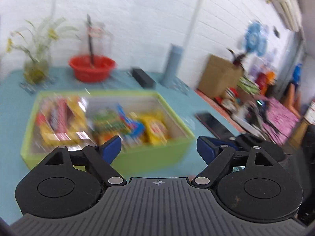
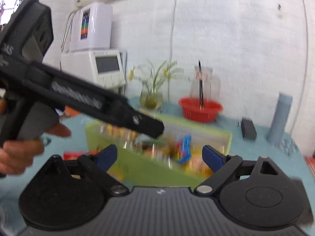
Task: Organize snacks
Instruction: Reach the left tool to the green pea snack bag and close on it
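Note:
A lime green box (image 1: 153,156) sits on the blue table, blurred, filled with snack packets: yellow bags (image 1: 155,129), a green packet (image 1: 110,123), a red and white pack (image 1: 59,118). My left gripper (image 1: 158,147) hangs above the box's near wall, open, nothing between its blue pads. In the right wrist view the same box (image 2: 149,169) lies ahead with packets (image 2: 185,149) inside. My right gripper (image 2: 159,157) is open and empty above its near wall. The left tool's black body (image 2: 82,96) crosses that view at upper left, held by a hand (image 2: 17,153).
A red bowl (image 1: 91,67), a glass vase of plants (image 1: 36,66), a black block (image 1: 142,77) and a grey cylinder (image 1: 173,64) stand behind the box. A dark phone (image 1: 214,124) lies to its right. A red packet (image 2: 76,155) lies left of the box. White appliances (image 2: 94,66) stand at the wall.

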Demonstrator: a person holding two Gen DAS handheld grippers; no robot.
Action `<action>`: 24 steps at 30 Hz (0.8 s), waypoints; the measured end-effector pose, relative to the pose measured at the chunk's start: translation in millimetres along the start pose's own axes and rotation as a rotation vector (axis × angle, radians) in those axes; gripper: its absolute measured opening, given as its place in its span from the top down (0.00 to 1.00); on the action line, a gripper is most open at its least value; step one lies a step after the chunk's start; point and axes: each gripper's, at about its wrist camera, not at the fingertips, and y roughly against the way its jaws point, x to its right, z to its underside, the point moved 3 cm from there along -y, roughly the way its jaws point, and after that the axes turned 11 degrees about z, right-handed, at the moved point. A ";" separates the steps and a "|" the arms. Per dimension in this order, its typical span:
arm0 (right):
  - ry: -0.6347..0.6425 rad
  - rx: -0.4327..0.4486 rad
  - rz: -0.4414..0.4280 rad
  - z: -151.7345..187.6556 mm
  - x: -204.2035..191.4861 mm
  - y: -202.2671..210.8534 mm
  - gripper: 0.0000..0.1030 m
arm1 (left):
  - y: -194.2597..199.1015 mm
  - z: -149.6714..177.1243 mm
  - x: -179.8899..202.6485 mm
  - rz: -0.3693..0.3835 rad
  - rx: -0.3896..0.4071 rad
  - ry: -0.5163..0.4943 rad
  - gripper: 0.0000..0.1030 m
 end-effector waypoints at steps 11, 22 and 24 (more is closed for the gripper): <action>-0.056 -0.216 0.037 68.1 7.3 -8.2 0.11 | -94.9 45.9 14.7 0.047 -0.301 -0.018 0.44; -0.070 -0.225 -0.033 68.1 -1.1 -12.1 0.10 | -99.7 61.5 23.8 0.073 -0.355 0.040 0.71; -0.066 -0.226 -0.044 71.2 -6.8 -6.2 0.10 | -91.8 68.1 27.1 0.058 -0.342 0.035 0.72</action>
